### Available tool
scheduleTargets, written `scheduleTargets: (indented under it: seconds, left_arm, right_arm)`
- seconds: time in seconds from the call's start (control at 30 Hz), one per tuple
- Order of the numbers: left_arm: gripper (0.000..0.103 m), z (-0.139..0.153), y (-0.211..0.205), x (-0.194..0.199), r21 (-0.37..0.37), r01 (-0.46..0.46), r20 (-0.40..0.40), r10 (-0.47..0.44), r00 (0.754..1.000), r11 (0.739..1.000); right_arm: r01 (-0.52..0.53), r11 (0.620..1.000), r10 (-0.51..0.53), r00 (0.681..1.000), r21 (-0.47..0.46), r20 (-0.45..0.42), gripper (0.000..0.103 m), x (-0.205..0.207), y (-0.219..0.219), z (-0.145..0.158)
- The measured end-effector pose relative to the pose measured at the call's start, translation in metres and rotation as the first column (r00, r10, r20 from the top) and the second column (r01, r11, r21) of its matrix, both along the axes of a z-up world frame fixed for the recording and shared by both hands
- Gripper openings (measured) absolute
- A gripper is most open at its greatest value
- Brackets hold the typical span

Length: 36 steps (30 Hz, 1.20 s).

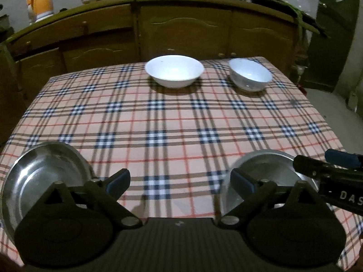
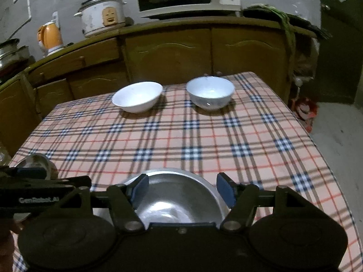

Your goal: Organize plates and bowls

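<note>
Two round shiny steel plates sit at near table edge: left steel plate [image 1: 43,176], right steel plate [image 2: 179,199]. Both lie flat, rims up, round so no long axis. Left gripper [image 1: 179,181] & right gripper [image 2: 182,189] gape wide, nothing held. Wide white bowl [image 1: 174,70] & deeper white bowl [image 1: 250,74] stand upright far side, apart. Next prob: pinch one rim squarely, keep level.

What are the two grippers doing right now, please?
Left gripper: open, holding nothing.
Right gripper: open above a steel plate, not gripping it.
</note>
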<state>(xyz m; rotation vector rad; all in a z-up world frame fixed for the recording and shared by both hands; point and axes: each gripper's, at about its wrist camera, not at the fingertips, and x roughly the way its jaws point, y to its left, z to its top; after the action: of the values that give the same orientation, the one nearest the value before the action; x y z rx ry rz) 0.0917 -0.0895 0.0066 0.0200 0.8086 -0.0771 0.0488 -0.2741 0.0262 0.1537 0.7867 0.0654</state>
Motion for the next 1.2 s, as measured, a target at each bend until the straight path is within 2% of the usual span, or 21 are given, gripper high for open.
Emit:
scheduleTargets:
  seconds: [0.63, 1.2]
  left_arm:
    - [0.098, 0.016, 0.028, 0.029, -0.002, -0.058, 0.038, 0.058, 0.998, 0.998]
    - [0.099, 0.019, 0.042, 0.075, 0.002, -0.087, 0.044, 0.086, 0.995, 0.996]
  right_arm:
    - [-0.072, 0.997, 0.072, 0.996, -0.009, 0.044, 0.079, 0.044, 0.034, 0.022]
    - [-0.068, 0.997, 0.067, 0.997, 0.034, 0.040, 0.079, 0.104, 0.039, 0.023]
